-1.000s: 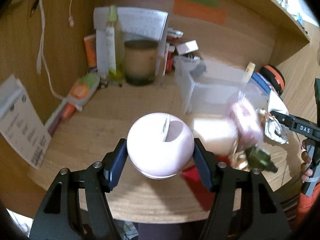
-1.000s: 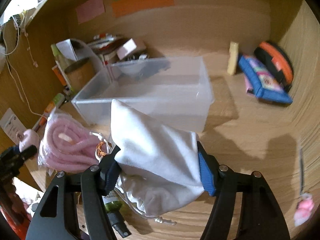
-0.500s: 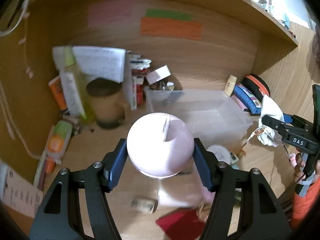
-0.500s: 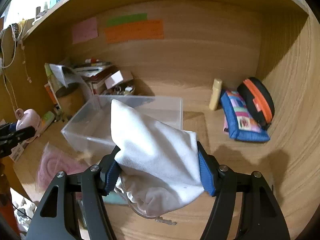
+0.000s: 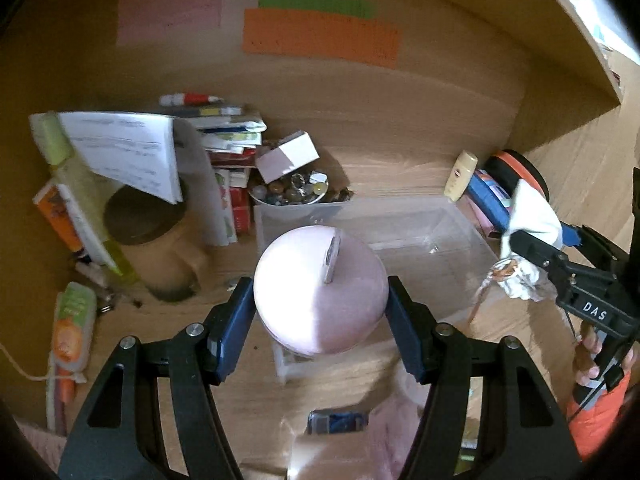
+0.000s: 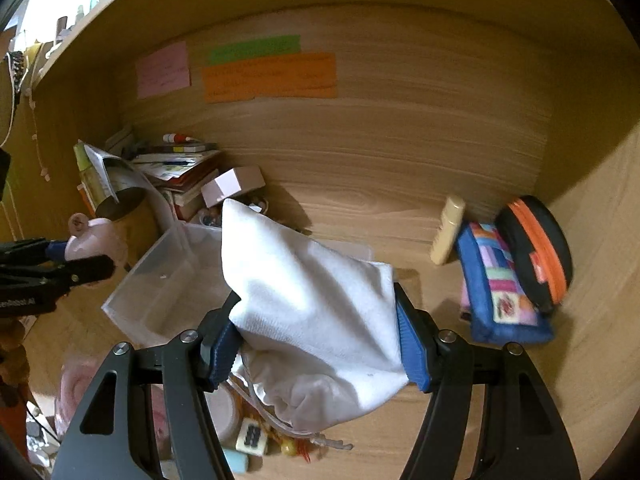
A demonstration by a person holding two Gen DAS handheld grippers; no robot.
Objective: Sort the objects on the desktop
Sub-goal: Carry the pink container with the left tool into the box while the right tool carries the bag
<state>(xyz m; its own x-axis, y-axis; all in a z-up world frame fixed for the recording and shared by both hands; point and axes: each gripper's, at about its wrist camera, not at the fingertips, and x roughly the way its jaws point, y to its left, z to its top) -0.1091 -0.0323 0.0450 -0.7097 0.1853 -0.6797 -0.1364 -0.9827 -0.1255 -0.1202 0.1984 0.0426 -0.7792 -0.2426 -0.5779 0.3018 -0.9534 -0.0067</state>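
Observation:
My left gripper (image 5: 320,316) is shut on a round pink object (image 5: 320,288) with a small metal tab on top, held above the near left corner of the clear plastic bin (image 5: 432,248). That pink object (image 6: 94,240) shows at the left of the right wrist view, in the left gripper (image 6: 80,270). My right gripper (image 6: 316,328) is shut on a white drawstring pouch (image 6: 312,304), lifted in front of the clear plastic bin (image 6: 160,280). In the left wrist view the pouch (image 5: 528,240) hangs in the right gripper (image 5: 532,248) beside the bin's right end.
Behind the bin stand a brown cup (image 5: 152,240), papers (image 5: 132,152), stacked books (image 5: 228,132), a small white box (image 5: 288,156) and a bowl of beads (image 5: 292,190). A blue patchwork pouch (image 6: 500,288), an orange-zip black case (image 6: 536,248) and a cream tube (image 6: 448,230) lie at right. Small items (image 6: 252,436) clutter the near desk.
Both grippers rose and swung toward the bin with their loads. The left view shifted right, so the pink object now hangs over the bin's corner; the pink bag dropped out of view.

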